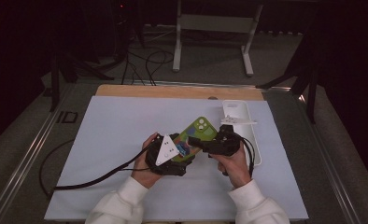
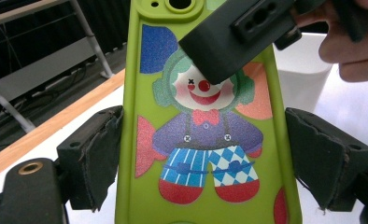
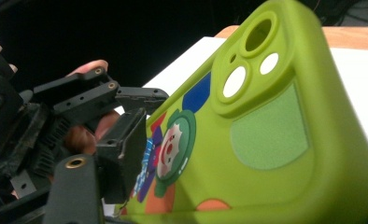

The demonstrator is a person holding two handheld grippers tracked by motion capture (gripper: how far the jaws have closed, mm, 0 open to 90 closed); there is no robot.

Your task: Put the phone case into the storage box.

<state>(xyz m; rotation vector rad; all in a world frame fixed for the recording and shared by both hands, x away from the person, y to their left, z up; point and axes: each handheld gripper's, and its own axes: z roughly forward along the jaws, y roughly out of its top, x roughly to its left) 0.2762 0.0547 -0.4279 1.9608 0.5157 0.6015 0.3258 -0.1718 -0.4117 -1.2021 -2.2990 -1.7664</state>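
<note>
- We see the green phone case (image 1: pixel 197 133) held above the bench (image 1: pixel 102 140), between the two grippers; a white case (image 1: pixel 247 135) lies just beside it.
- Left hand-held gripper (image 2: pixel 205 163) straddles the case's long edges; whether the pads (image 2: pixel 95 154) press, we cannot tell.
- Right hand-held gripper (image 1: pixel 222 142) reaches the camera end, one jaw over the clown print; its grip we cannot tell.
- We judge the case light, rubbery, flexible, not fragile; best pinched across the side rims, not the thin back.

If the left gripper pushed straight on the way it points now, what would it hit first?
Probably the right gripper's jaw, which crosses the green clown phone case just ahead of the left gripper; depth is uncertain.
</note>
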